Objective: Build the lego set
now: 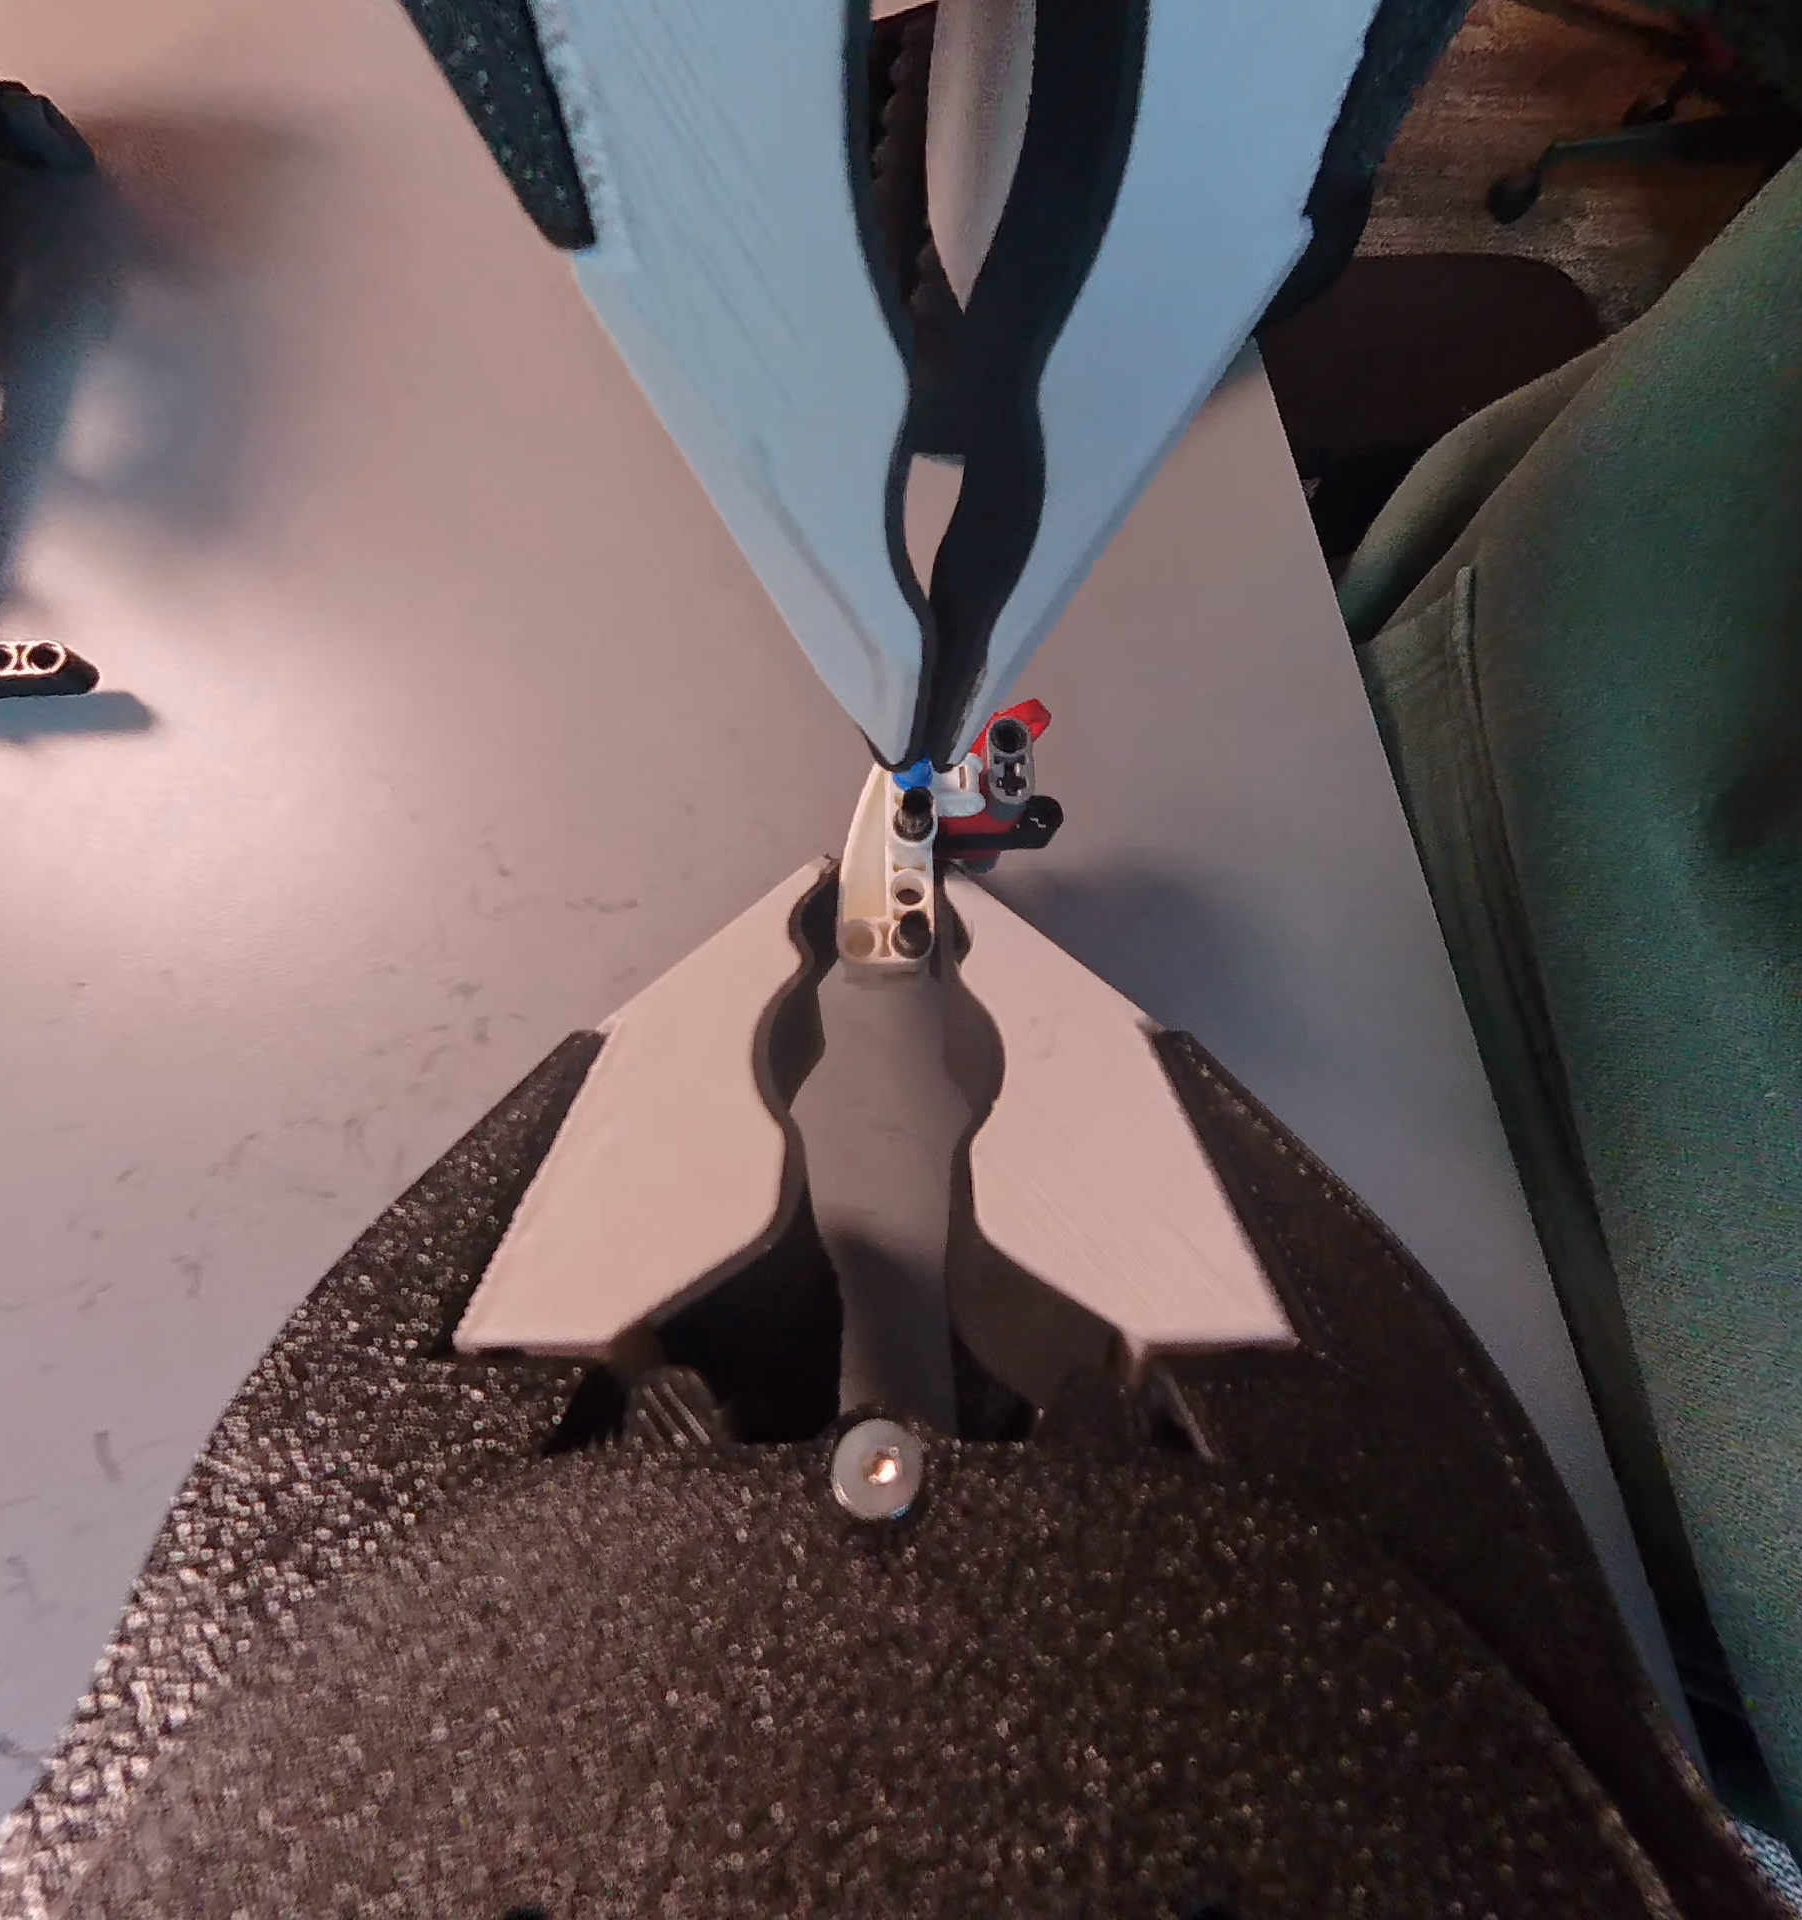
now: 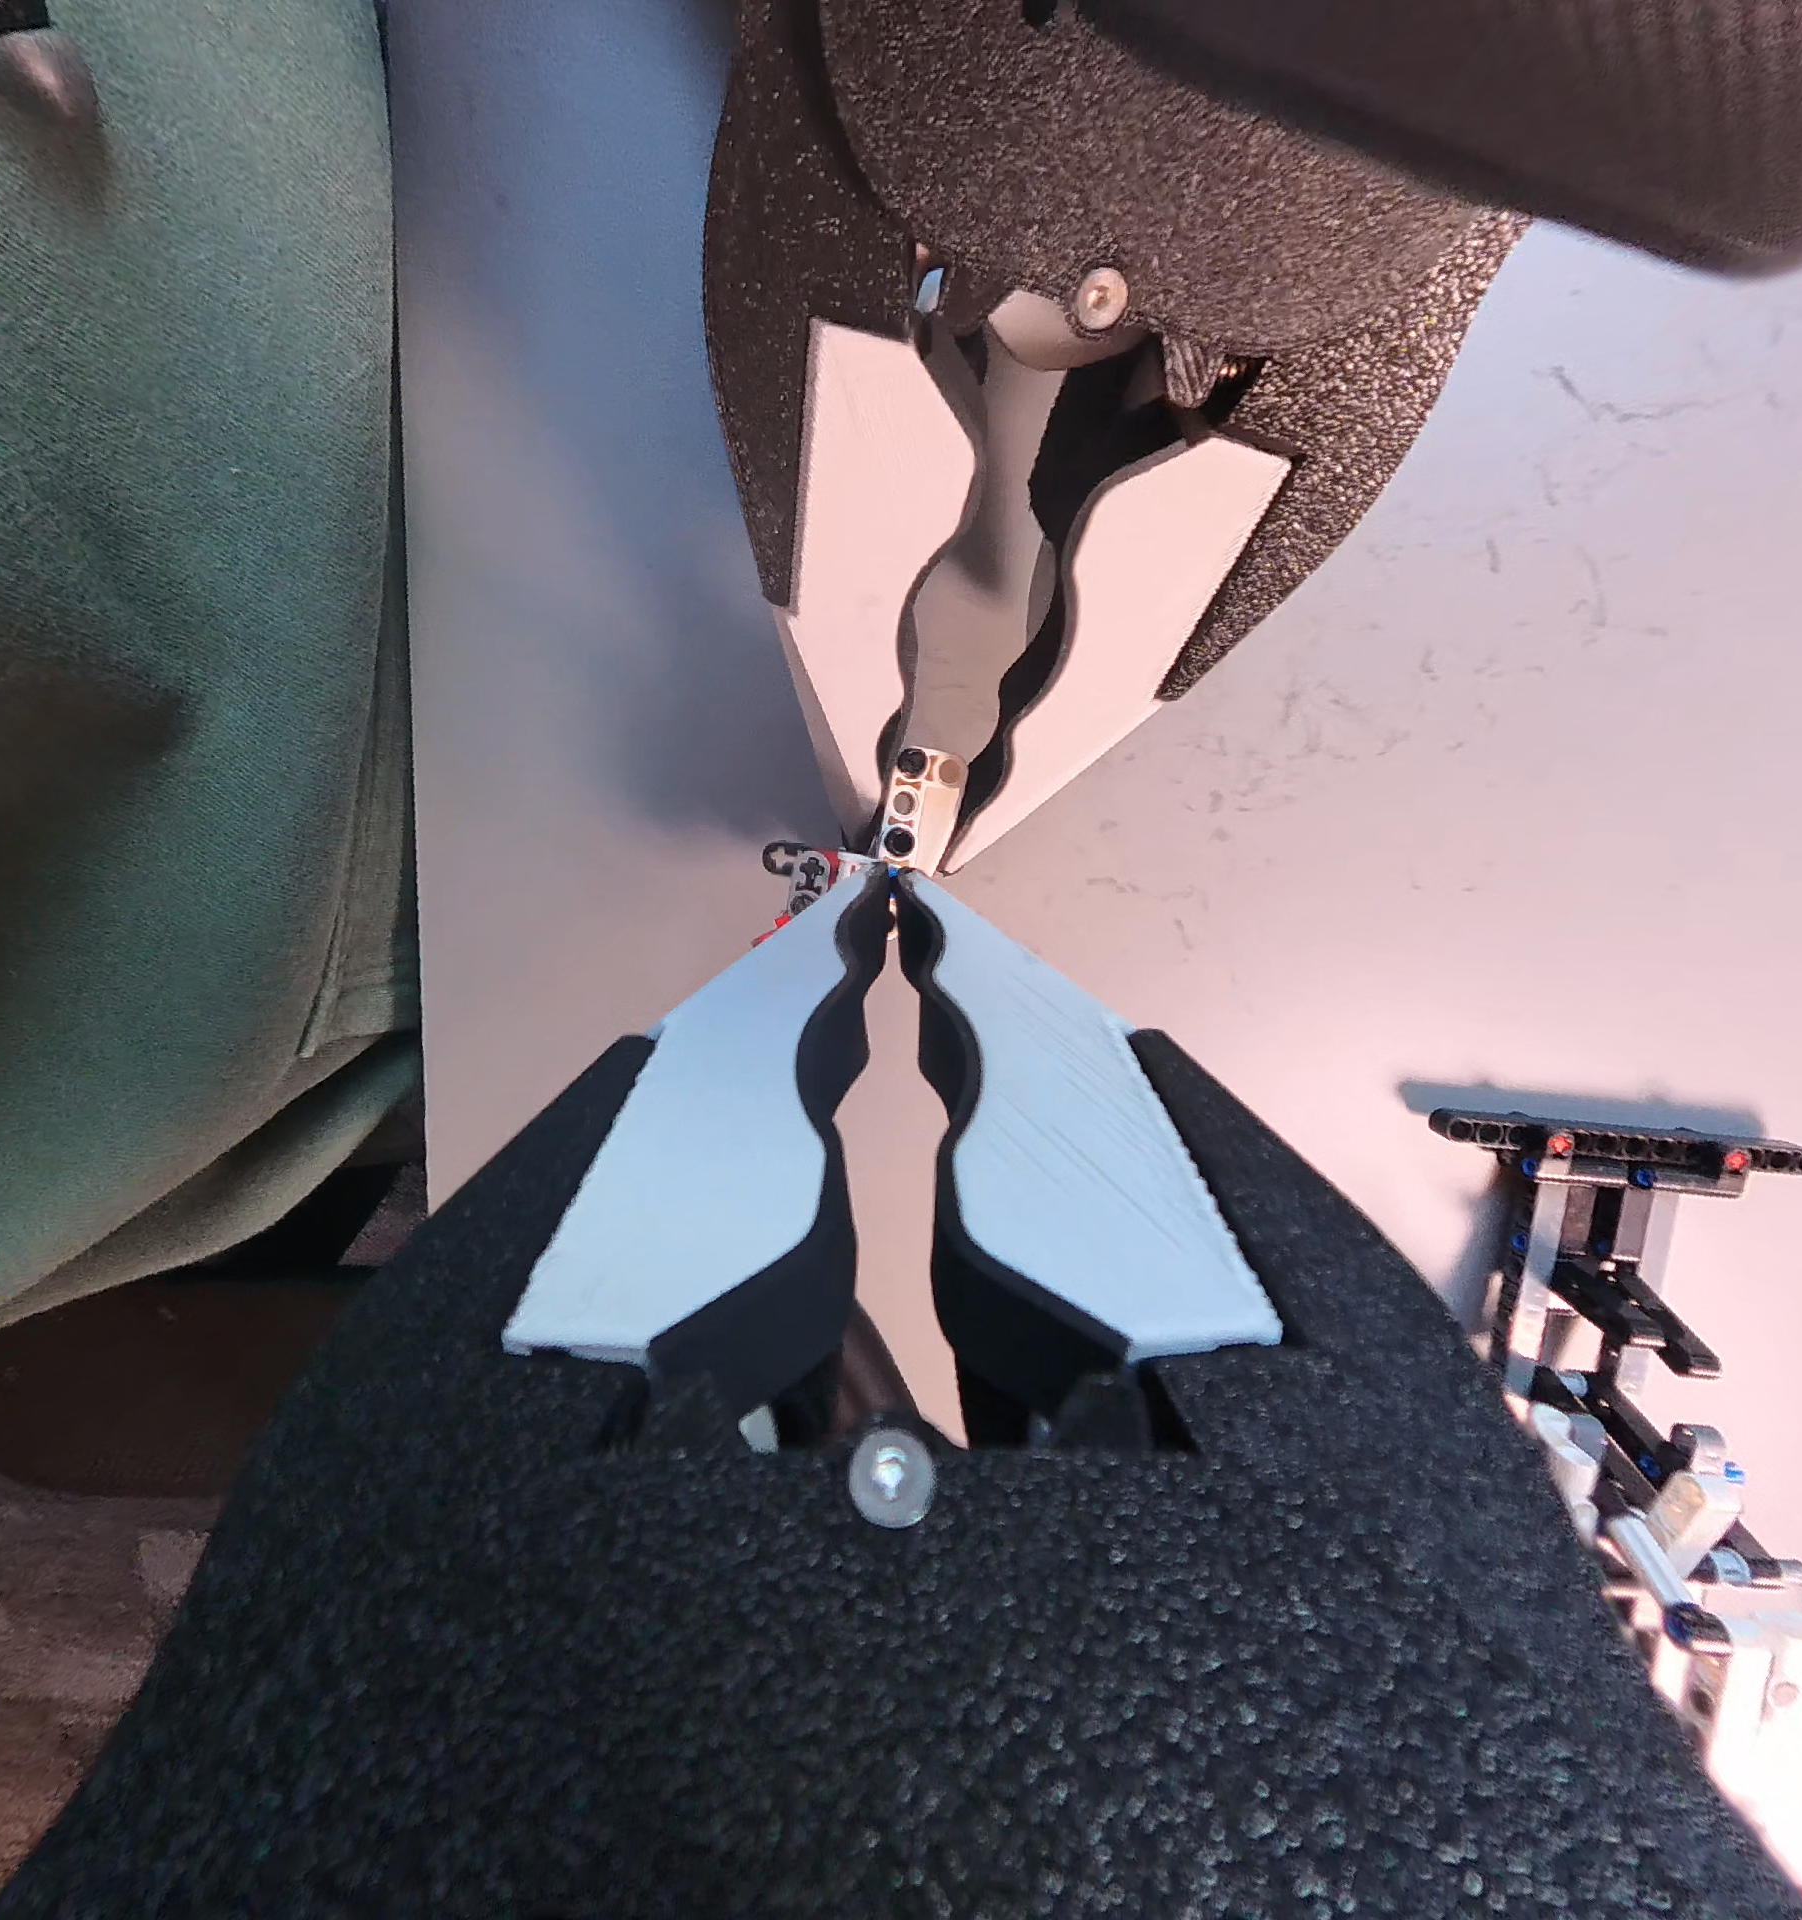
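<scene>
My left gripper is shut on a white curved beam with holes, held above the white table. A small red, grey and black cluster sits at the beam's far end; I cannot tell how it is joined. My right gripper is shut on a small blue pin, its tips touching the beam's end. In the left wrist view the right gripper comes down from the top with the blue pin at its tips. The left gripper shows opposite in the right wrist view.
A partly built black, grey and white lego model lies on the table at the right of the right wrist view. A black beam lies at the far left of the left wrist view. Green fabric lies beyond the table edge. My hands' fingertips stand some 4 centimeters from each other.
</scene>
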`<state>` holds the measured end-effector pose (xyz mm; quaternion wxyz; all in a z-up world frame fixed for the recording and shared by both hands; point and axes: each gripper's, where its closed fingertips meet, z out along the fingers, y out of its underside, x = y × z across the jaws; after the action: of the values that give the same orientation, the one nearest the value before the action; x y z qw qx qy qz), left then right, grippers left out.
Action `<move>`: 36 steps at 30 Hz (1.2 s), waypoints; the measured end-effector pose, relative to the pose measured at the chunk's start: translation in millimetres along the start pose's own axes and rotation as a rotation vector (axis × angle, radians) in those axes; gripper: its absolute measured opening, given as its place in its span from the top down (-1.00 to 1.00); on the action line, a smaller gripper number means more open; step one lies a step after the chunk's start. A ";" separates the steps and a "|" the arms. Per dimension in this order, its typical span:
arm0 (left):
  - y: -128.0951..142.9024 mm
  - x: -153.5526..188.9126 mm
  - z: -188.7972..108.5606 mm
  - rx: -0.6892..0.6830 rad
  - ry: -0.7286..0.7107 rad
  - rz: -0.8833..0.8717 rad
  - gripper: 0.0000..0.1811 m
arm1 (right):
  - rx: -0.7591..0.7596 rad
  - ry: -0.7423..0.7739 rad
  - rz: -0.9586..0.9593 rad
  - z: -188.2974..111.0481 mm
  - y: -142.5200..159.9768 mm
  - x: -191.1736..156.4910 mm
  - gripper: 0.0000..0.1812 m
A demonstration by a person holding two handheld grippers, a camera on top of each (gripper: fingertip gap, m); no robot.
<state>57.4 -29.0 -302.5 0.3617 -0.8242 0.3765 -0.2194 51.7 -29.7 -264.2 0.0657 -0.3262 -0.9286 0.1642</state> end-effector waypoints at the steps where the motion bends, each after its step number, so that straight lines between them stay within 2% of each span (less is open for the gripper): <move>1: -0.3 0.2 0.2 0.001 -0.001 0.002 0.82 | -0.011 0.006 -0.007 0.1 0.5 -0.2 0.99; 6: -0.6 -0.3 0.3 0.001 -0.002 0.005 0.82 | -0.033 0.052 -0.006 0.6 0.7 1.7 0.99; 10: 2.0 -5.4 -4.8 0.013 -0.053 0.073 0.82 | 0.080 0.135 0.004 0.5 -4.8 6.9 0.98; 11: -0.4 -10.5 -9.7 0.027 -0.090 0.098 0.82 | 0.161 0.166 0.008 -4.5 -10.2 9.2 0.93; 12: -5.8 -15.1 -16.6 0.062 -0.126 0.128 0.82 | 0.256 0.161 0.032 -13.2 -17.4 7.4 0.79; 14: -21.0 -22.4 -33.7 0.153 -0.207 0.218 0.83 | 0.427 0.201 0.089 -33.4 -26.7 12.2 0.64; 18: -41.2 -27.2 -58.0 0.280 -0.346 0.391 0.82 | 0.578 0.350 0.035 -43.7 -25.7 18.1 0.47; 21: -47.7 -30.8 -65.9 0.317 -0.417 0.433 0.82 | 0.652 0.408 -0.011 -43.3 -28.4 17.4 0.41; 26: -53.5 -31.9 -72.4 0.379 -0.446 0.407 0.82 | 0.677 0.528 -0.110 -41.6 -26.5 30.7 0.42; 32: -57.9 -44.2 -87.1 0.518 -0.383 0.201 0.81 | 0.802 0.576 -0.152 -53.4 -42.6 41.1 0.58; 35: -56.4 -45.3 -89.7 0.558 -0.311 0.127 0.82 | 0.908 0.479 -0.103 -64.8 -44.1 44.1 0.79; 36: -56.0 -43.8 -89.7 0.571 -0.275 0.108 0.82 | 0.935 0.426 -0.075 -67.0 -43.5 45.5 0.81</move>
<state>-0.8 -8.0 -206.2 0.6370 -0.6901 0.2904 -0.1832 6.2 -15.5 -185.6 0.3981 -0.2547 -0.7330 0.4892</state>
